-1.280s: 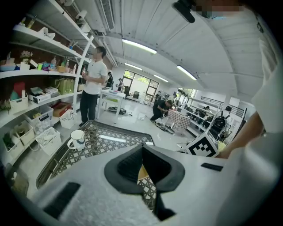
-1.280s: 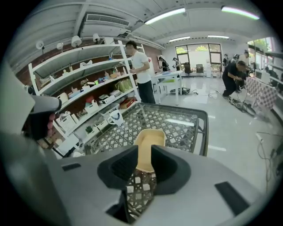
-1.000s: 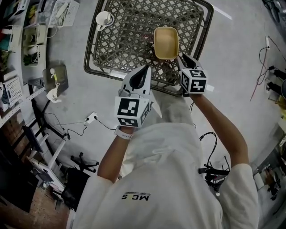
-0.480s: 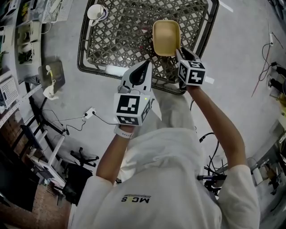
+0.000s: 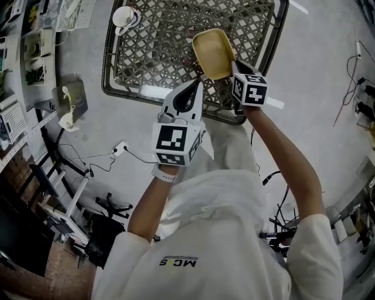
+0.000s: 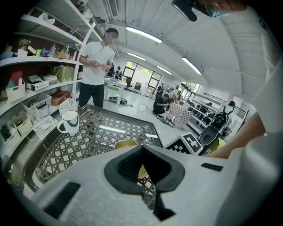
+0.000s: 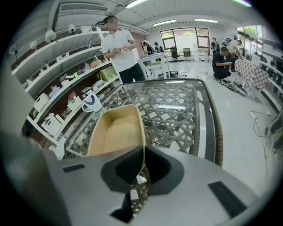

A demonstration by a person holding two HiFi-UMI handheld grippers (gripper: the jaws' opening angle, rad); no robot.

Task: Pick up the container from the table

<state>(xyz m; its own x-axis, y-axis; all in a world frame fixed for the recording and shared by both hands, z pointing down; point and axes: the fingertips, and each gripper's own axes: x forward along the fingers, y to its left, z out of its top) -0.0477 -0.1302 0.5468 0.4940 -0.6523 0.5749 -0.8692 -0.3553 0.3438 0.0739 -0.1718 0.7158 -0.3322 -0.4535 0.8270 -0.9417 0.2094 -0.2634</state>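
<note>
The container (image 5: 213,54) is a tan, empty, rounded-rectangular tub. It hangs tilted above the woven lattice table (image 5: 158,41), and my right gripper (image 5: 233,69) is shut on its near rim. In the right gripper view the container (image 7: 116,131) fills the space just ahead of the jaws, its edge pinched between them. My left gripper (image 5: 192,92) hovers over the table's near edge, to the left of the container, with its jaws together and nothing in them. In the left gripper view a bit of the container (image 6: 126,144) shows beyond the jaws.
A white mug (image 5: 125,17) stands on the table's far left corner, also seen as a mug (image 6: 69,122) in the left gripper view. Shelves with clutter (image 5: 23,53) line the left side. A person (image 7: 118,48) stands beyond the table. Cables (image 5: 120,153) lie on the floor.
The right gripper has lifted the container off the table and tipped it to the left. The left gripper has edged slightly forward.
</note>
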